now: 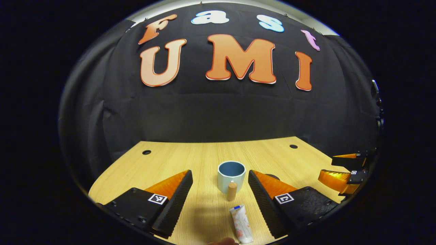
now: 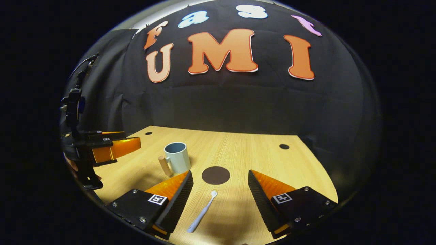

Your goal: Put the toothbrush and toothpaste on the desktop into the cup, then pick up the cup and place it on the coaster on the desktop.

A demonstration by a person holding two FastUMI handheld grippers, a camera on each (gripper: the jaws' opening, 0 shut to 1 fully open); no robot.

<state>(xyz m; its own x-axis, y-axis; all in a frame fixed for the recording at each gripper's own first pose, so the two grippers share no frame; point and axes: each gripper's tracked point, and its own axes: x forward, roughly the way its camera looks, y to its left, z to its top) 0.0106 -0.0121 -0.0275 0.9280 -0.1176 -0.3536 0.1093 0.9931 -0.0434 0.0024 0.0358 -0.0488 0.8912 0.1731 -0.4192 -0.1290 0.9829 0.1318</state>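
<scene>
Toothpaste [image 1: 241,224] is lying flat on the wooden desktop [image 1: 190,160] at the bottom centre of the left gripper view, its cap end pointing up the frame toward the cup [image 1: 231,175]. That pale cup is standing upright at frame centre, its wooden handle [image 1: 232,191] facing the camera. The left gripper [image 1: 220,200] is hovering above the desktop with its fingers spread wide and nothing between them; cup and tube are showing in the gap, apart from both fingers.

In the right gripper view, the toothbrush [image 2: 202,211] is lying at the lower centre, its head pointing up the frame toward the dark round coaster [image 2: 215,175], just short of it. The right gripper [image 2: 220,200] is also gaping wide and holding nothing, the brush lying between its fingers without touching either. The cup is sitting left of the coaster, near it but apart. At the left edge of this frame the left gripper is hanging over the desktop.
</scene>
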